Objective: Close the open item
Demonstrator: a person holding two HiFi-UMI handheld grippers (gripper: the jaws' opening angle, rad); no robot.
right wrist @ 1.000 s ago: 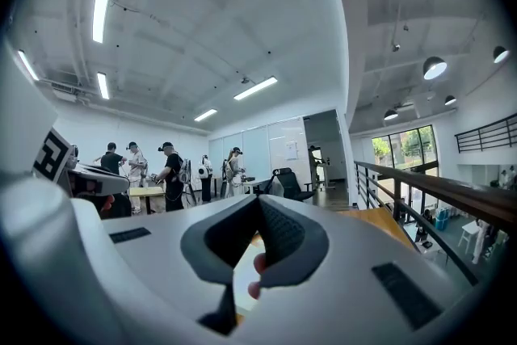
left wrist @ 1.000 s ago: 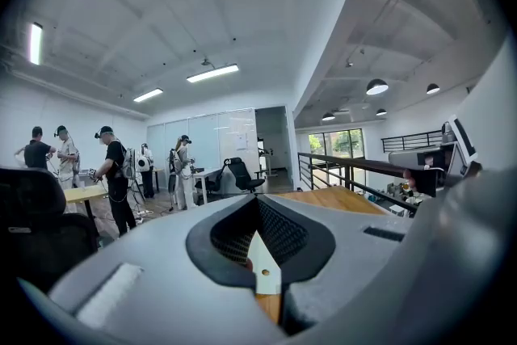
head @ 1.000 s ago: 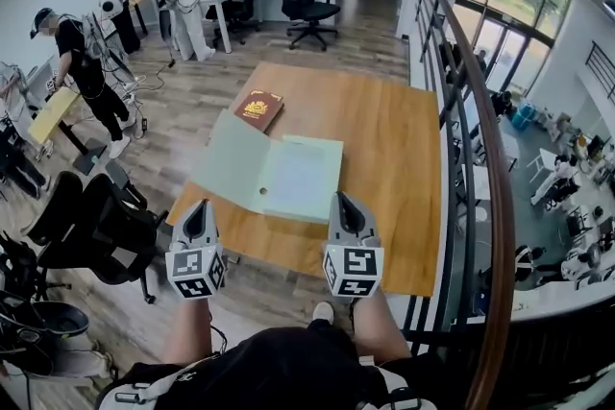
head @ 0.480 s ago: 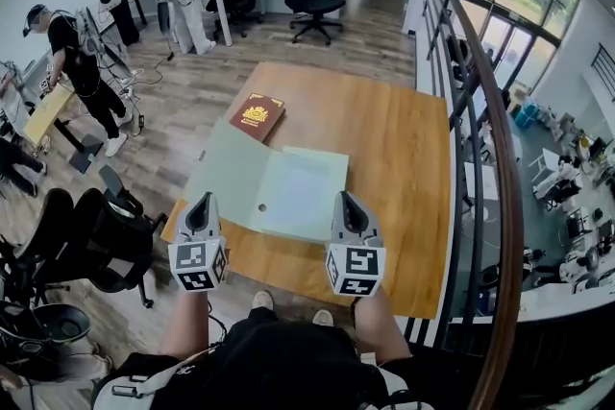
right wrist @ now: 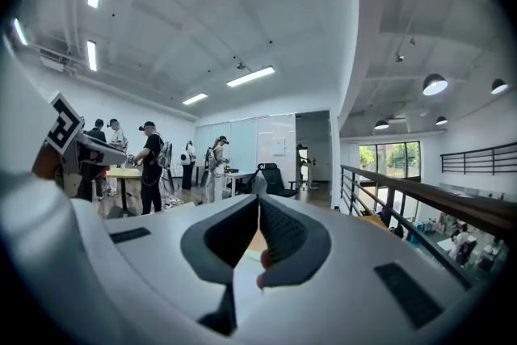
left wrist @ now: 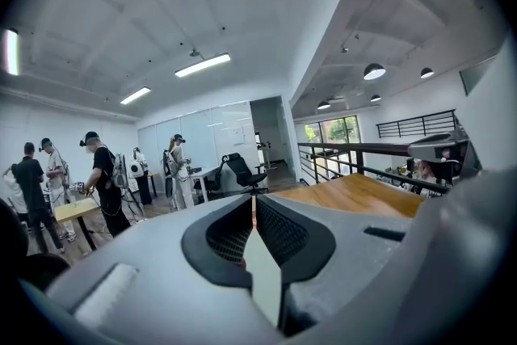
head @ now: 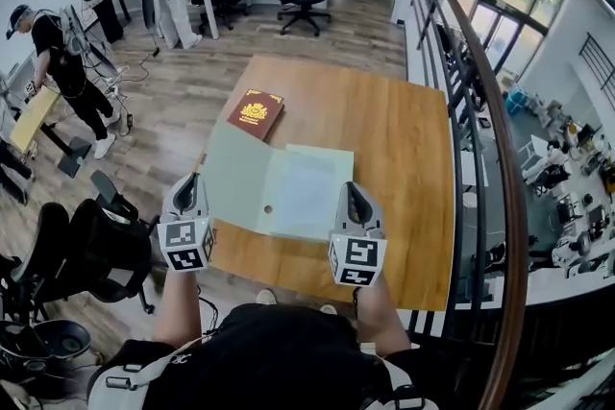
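Two grippers are held at the near edge of the wooden table (head: 404,139), one at each side of the open item. The left gripper (head: 189,180) has its jaws fully together with nothing between them. The right gripper (head: 353,189) is likewise closed and empty. Both point roughly level, away from the person and out over the table.

The open item is a pale green folder (head: 235,176), lying flat between the two gripper tips. Its long axis runs left to right, along the table's near edge. Its fold runs away from the person, about midway between the grippers. The left flap is bare. The right half carries a sheet of paper (head: 309,189).

The outer edge of the bare flap lies just beside the left gripper's tip, to that gripper's right. The right gripper's tip sits just beside the outer edge of the paper-bearing half.

Judgement: closing calls for swinging the bare left flap over the fold onto the paper, so the left gripper is the better placed.

A red booklet (head: 256,110) lies beyond the folder, apart from it.
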